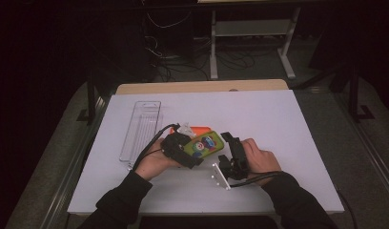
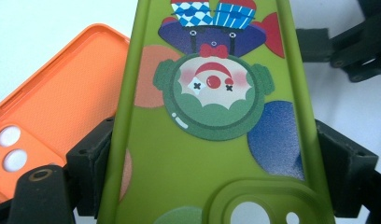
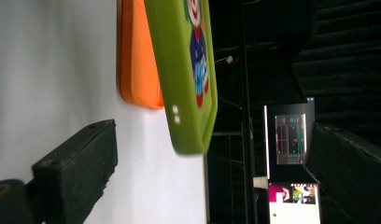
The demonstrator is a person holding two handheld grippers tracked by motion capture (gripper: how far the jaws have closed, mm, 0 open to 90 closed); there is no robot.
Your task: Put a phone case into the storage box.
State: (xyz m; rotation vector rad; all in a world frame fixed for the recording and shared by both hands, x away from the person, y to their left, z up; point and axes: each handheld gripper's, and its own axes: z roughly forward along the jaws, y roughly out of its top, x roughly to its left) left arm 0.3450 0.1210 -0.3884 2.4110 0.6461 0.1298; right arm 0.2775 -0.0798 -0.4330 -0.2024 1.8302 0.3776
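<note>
Left gripper [image 1: 195,153], just left of centre in the high view, clamps the green phone case [image 1: 205,144] by its two long edges; its own view shows a black jaw pressed against each side of the case [image 2: 212,154], whose printed clown design faces the camera. The case is lifted off the white worktop [image 1: 278,119] and tilts up toward the right.

Right gripper [image 1: 232,151] sits just right of the case in the high view, jaws spread wide. In its own view the two jaws stand well apart at the bottom corners, and the green phone case [image 3: 186,70] hangs between them without touching either.

An orange phone case [image 1: 200,129] lies flat on the worktop directly behind the green one, partly covered by it; the left gripper view shows its inner side and camera holes [image 2: 53,126] at the left of the frame.

A clear plastic tray [image 1: 141,129] lies at the left of the worktop, well apart from both cases. Cables trail from each gripper toward the bottom of the frame.
</note>
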